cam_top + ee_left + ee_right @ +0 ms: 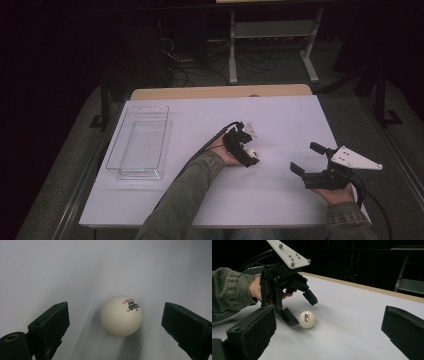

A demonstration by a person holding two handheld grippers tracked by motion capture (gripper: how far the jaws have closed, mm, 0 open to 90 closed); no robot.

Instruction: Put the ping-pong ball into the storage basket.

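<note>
The ball [121, 315], light, smooth and likely to roll, is bracketed by the left gripper [243, 146], released; its widest middle should be pinched.

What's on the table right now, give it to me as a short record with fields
surface: white table
ball: white ping-pong ball, resting on the table between the left gripper's jaws, not yet gripped
left gripper: open, jaws either side of the ball
right gripper: open, holding nothing, off to the right
tray: clear plastic tray, far left, looks empty
</note>
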